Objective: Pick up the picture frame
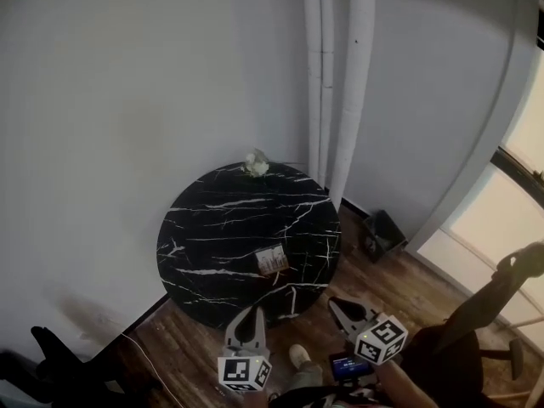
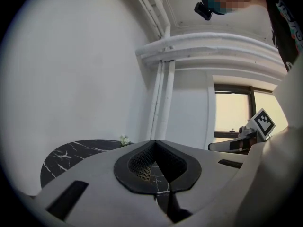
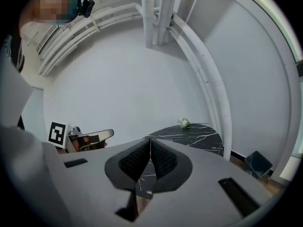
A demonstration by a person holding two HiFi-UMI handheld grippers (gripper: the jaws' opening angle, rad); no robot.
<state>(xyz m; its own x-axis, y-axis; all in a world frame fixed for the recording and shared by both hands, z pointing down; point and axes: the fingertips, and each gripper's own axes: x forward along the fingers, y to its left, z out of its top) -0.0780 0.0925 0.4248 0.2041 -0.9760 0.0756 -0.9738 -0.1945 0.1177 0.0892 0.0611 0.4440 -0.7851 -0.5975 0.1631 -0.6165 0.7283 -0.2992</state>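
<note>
Apparently, rectangular frame (image 1: 272,260) tops round marbled table (image 1: 217,228).

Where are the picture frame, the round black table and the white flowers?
picture frame (image 1: 272,260): head view, middle of its face.
round black table (image 1: 212,228): head view, bare marbled top.
white flowers (image 1: 257,162): head view, centre of the bunch.

The picture frame (image 1: 272,260) lies on the table (image 1: 212,228), with pipes (image 1: 340,83) behind the table.

The round black white-veined marble bench (image 1: 212,228) lies mostly bare: a small brownish picture frame (image 1: 273,260) sits toward its near edge, a pale flower ornament (image 1: 257,163) at its far edge, white upright pipes (image 1: 340,83) just behind.
</note>
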